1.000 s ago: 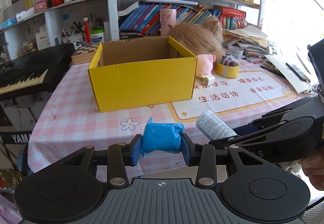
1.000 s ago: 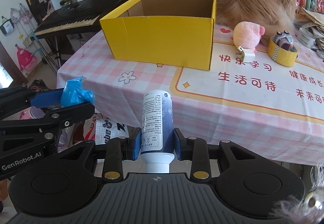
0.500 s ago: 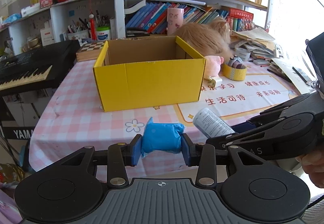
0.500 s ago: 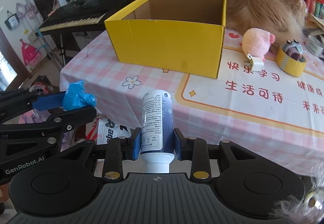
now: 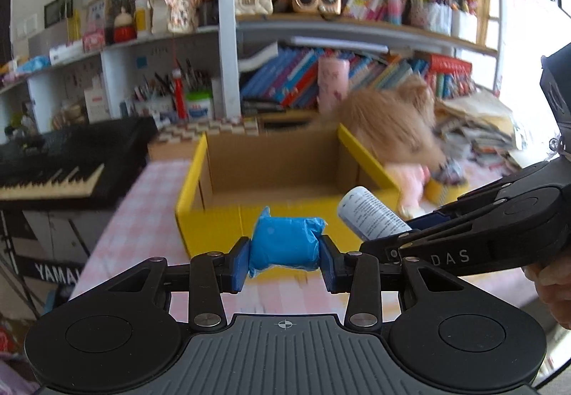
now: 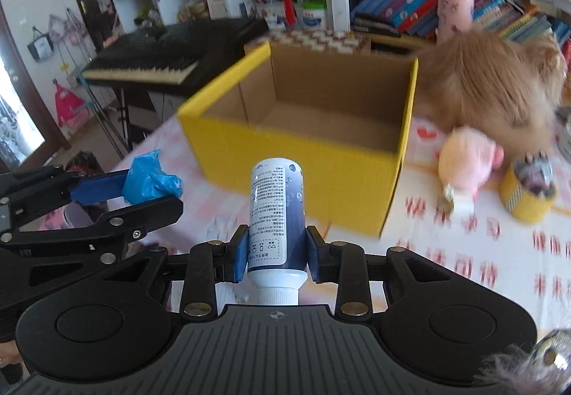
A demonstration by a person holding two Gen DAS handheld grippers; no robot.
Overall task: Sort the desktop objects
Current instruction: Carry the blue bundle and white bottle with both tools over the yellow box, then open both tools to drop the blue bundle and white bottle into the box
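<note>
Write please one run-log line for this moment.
left gripper: shut on blue packet | right gripper: shut on bottle | yellow box: open, looks empty

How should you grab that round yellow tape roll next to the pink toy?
The yellow tape roll lies flat on the pink checked tablecloth with small things piled in its hole. Probably come from straight above and put the fingers on opposite sides of its outer wall, away from the pink plush toy crowding its left.
</note>
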